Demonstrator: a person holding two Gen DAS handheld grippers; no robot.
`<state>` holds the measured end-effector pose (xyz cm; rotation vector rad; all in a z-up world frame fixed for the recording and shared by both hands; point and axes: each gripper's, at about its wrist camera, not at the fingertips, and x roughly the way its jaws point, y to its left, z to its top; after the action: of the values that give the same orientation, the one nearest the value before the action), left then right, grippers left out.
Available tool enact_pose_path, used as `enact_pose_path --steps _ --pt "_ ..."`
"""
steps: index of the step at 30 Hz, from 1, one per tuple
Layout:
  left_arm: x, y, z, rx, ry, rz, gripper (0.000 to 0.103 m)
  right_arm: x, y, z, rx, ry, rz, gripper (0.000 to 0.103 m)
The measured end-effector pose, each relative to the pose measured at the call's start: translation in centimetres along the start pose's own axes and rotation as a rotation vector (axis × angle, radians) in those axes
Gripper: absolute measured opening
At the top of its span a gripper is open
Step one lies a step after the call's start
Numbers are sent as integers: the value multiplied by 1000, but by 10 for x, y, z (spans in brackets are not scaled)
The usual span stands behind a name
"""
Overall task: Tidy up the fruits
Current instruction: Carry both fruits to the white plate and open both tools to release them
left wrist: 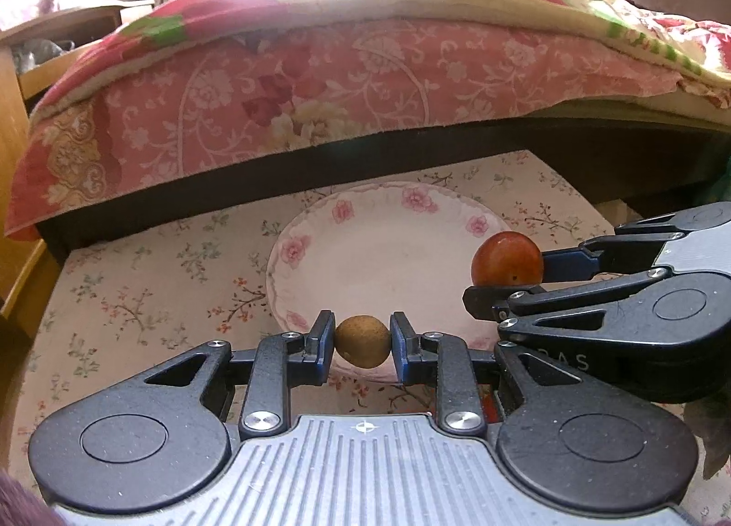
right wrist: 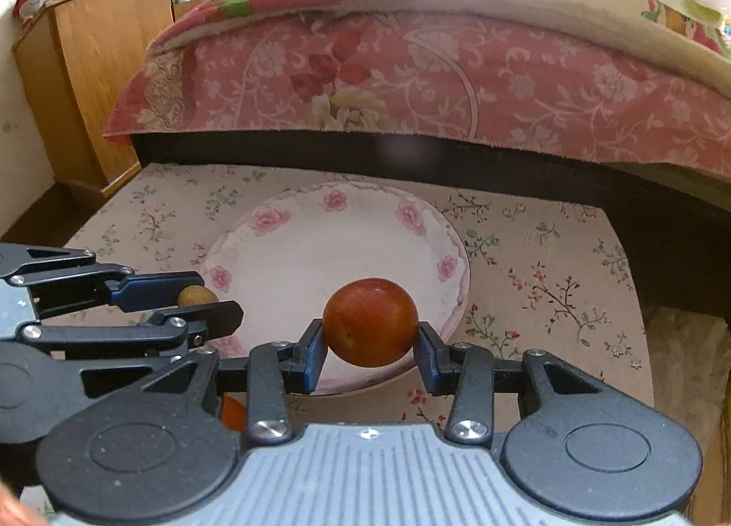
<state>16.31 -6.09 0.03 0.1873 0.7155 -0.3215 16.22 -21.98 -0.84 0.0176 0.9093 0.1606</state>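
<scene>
My left gripper (left wrist: 363,341) is shut on a small brown round fruit (left wrist: 363,340), held over the near rim of a white plate with pink flowers (left wrist: 388,252). My right gripper (right wrist: 371,336) is shut on a red-orange plum (right wrist: 370,321), held above the near edge of the same plate (right wrist: 320,247). In the left wrist view the right gripper (left wrist: 507,270) comes in from the right with the plum (left wrist: 506,259). The right wrist view has the left gripper (right wrist: 201,302) at the left with the brown fruit (right wrist: 197,296). The plate's inside is bare.
The plate rests on a floral-patterned cloth (left wrist: 150,279) over a low table. Behind it stands a bed with a pink floral cover (left wrist: 320,83) and a dark frame. A wooden cabinet (right wrist: 91,69) is at the far left. Another red-orange fruit (right wrist: 233,414) peeks out below the right gripper.
</scene>
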Motion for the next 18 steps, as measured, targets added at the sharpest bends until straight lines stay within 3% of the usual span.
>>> enact_pose_path --steps 9,18 --pt "9 5 1 -20 15 1 34 5 1 3 -29 2 0 44" --pt "9 6 4 -29 15 4 43 3 -2 3 -20 -9 -10 45"
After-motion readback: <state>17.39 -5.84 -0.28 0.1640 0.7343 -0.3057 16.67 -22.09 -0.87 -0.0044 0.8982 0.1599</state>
